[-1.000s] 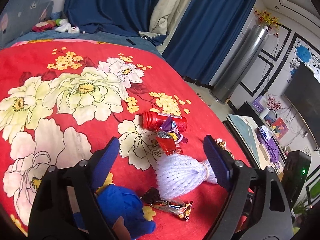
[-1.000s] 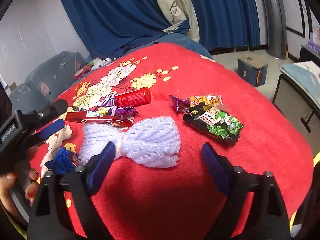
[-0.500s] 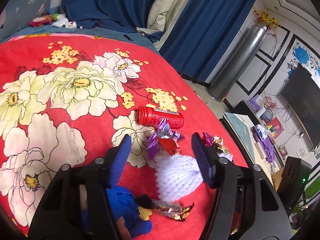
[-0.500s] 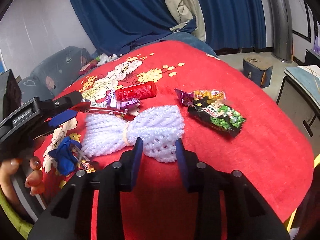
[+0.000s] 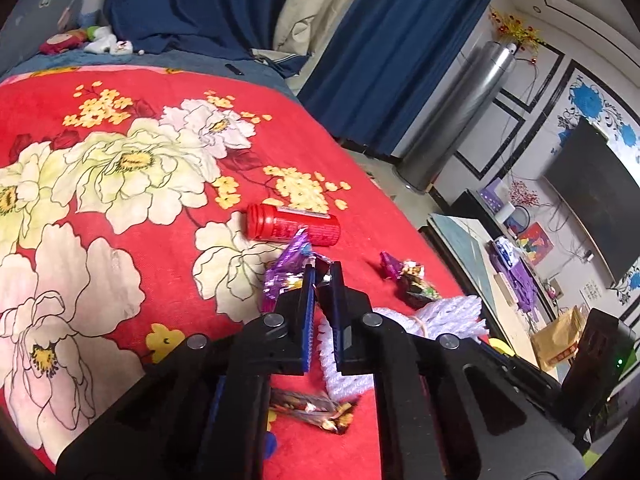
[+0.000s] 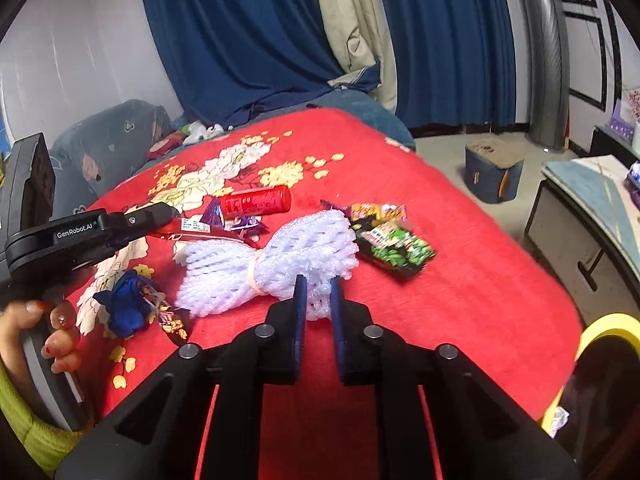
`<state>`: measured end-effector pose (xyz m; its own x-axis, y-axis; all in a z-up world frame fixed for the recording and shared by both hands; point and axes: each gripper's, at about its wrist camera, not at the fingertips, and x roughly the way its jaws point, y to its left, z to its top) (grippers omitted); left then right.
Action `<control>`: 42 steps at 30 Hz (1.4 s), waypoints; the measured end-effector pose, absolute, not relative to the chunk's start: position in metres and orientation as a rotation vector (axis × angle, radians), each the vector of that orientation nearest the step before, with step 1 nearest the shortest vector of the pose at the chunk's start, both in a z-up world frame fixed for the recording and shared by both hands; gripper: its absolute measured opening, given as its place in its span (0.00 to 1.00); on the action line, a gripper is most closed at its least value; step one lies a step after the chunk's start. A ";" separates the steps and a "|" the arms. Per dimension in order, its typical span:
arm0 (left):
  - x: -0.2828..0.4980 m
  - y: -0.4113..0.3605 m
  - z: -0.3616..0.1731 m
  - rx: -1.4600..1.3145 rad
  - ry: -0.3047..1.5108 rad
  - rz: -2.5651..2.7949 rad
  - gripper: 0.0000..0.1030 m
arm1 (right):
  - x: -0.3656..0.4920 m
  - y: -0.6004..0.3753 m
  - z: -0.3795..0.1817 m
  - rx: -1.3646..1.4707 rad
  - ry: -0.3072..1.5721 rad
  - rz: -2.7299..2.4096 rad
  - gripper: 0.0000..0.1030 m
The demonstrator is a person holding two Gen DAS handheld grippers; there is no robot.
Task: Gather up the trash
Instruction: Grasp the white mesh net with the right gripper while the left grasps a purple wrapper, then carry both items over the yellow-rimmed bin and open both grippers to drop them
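Both tools grip: left gripper (image 5: 322, 276) pinches a red wrapper (image 6: 200, 231), mostly hidden there; right gripper (image 6: 317, 286), closing, nips white foam net (image 6: 280, 256). Only right view shows yellow-rimmed bin (image 6: 600, 328).

I see a bright red bedspread (image 6: 460, 280) printed with big cream-white flowers outlined in black and clusters of small yellow blossoms. The foam netting (image 6: 280, 256) is pale white with a lilac tinge, banded in cream. The canister (image 5: 292, 226) is red with white print. One wrapper (image 5: 286, 270) is shiny purple; another snack bag (image 6: 394, 246) is black with green and a red-and-white label. The crumpled bag (image 6: 126, 304) is deep blue. My grippers are black with blue pads (image 6: 300, 312). Curtains (image 6: 248, 32) are navy, with a beige panel between.
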<state>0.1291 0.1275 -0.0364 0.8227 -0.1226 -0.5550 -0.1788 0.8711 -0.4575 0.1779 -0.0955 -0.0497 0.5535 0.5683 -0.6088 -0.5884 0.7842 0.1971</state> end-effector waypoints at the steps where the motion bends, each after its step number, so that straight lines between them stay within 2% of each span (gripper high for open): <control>1: 0.128 0.126 -0.033 -0.515 0.604 0.024 0.03 | 0.176 -0.099 -0.046 -0.032 0.698 0.681 0.10; 5: 0.124 0.118 -0.021 -0.503 0.576 -0.002 0.03 | 0.170 -0.110 -0.034 -0.037 0.661 0.671 0.07; 22: 0.107 0.075 0.019 -0.401 0.481 -0.127 0.02 | 0.158 -0.188 -0.013 0.018 0.642 0.578 0.07; 42: 0.102 0.011 0.023 -0.315 0.493 -0.269 0.02 | 0.131 -0.254 0.013 0.071 0.568 0.467 0.06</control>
<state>0.1017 0.0111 0.0227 0.8476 -0.3255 -0.4190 0.1756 0.9173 -0.3574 0.1306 -0.2539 0.0134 0.7415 0.4453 -0.5019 -0.4067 0.8932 0.1917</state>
